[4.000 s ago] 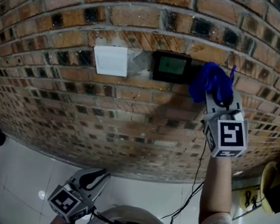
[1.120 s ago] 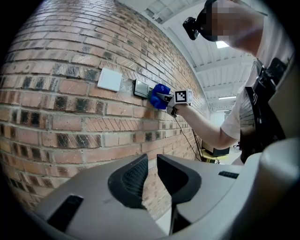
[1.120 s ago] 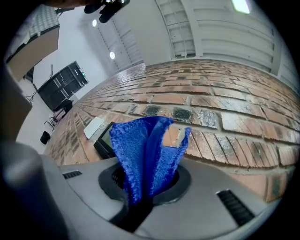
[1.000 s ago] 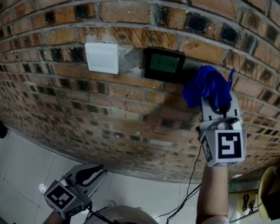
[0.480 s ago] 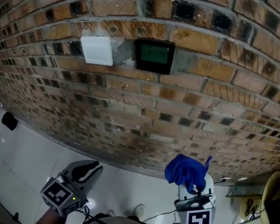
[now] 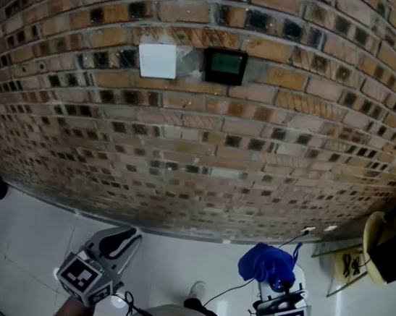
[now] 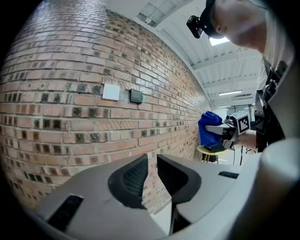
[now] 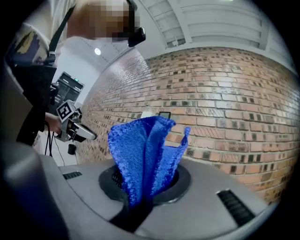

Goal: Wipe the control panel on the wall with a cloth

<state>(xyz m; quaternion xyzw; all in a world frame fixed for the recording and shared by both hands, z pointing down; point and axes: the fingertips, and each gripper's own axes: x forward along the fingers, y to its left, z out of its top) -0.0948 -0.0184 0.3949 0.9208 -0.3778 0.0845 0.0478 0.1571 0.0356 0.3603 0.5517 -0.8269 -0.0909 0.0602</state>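
My right gripper [image 6: 274, 280] is clamped on the blue cloth [image 6: 262, 262], which stands bunched above the jaws. My left gripper [image 6: 120, 241] has its jaws almost together, with nothing between them. I think the risk is this: only a fold of the cloth is pinched, so rubbing it over the rough brick wall [image 6: 200, 139] could drag it out of the jaws, or only a loose corner may reach the screen. The control panel [image 6: 225, 65] sits high on the wall, just beside a white plate [image 6: 157, 60], well apart from both grippers and above them.
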